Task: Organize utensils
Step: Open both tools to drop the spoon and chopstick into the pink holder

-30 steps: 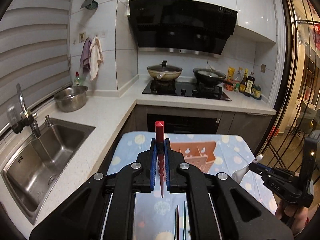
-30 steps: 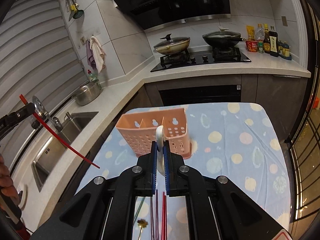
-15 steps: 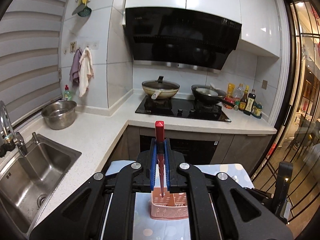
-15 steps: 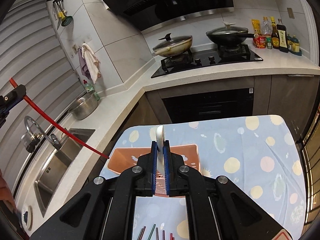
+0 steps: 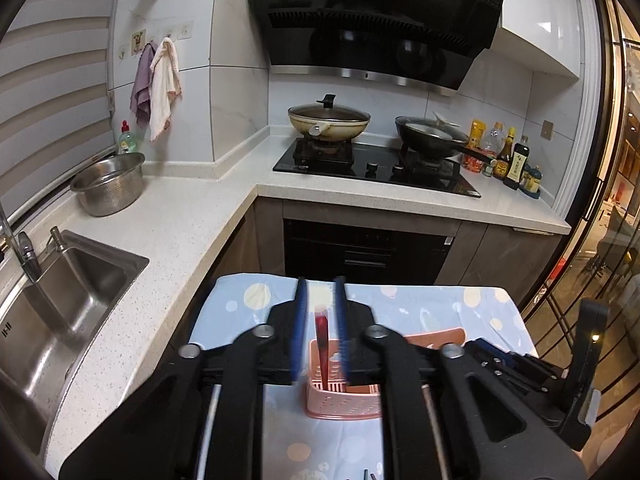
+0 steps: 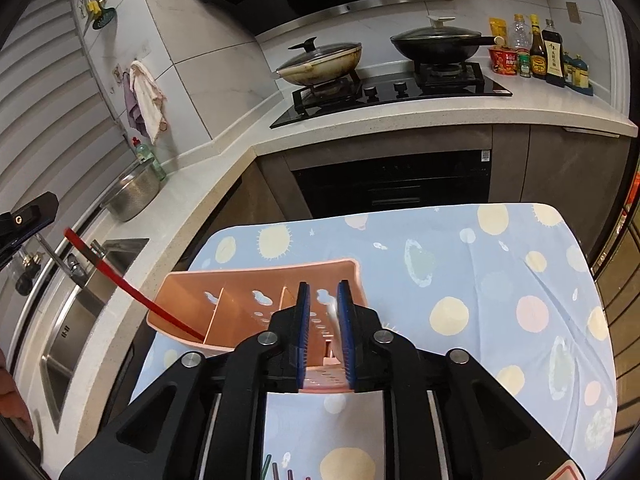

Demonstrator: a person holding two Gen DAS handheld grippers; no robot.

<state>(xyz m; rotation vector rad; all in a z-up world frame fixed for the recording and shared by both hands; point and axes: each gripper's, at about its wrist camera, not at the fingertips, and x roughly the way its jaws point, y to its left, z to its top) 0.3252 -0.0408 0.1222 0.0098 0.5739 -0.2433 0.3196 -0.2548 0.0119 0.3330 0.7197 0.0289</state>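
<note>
A pink slotted utensil holder (image 6: 256,304) stands on the blue dotted tablecloth (image 6: 460,264); it also shows in the left wrist view (image 5: 344,404). My left gripper (image 5: 321,292) is open above it, and a red chopstick (image 5: 322,344) stands loose between its fingers, its tip down in the holder's left compartment (image 6: 188,316). The chopstick shows slanted in the right wrist view (image 6: 132,288). My right gripper (image 6: 324,296) is open over the holder's right compartment, with a white spoon (image 6: 334,320) blurred between its fingers, dropping into the holder.
More chopsticks (image 6: 280,472) lie on the cloth near the front edge. A steel sink (image 5: 60,292) and colander bowl (image 5: 108,184) are to the left. The hob with two pans (image 5: 328,120) and sauce bottles (image 5: 508,160) are on the far counter.
Both grippers have moved over the holder and opened. The red chopstick and the white spoon, gripped before, now sit loose and go down into the holder.
</note>
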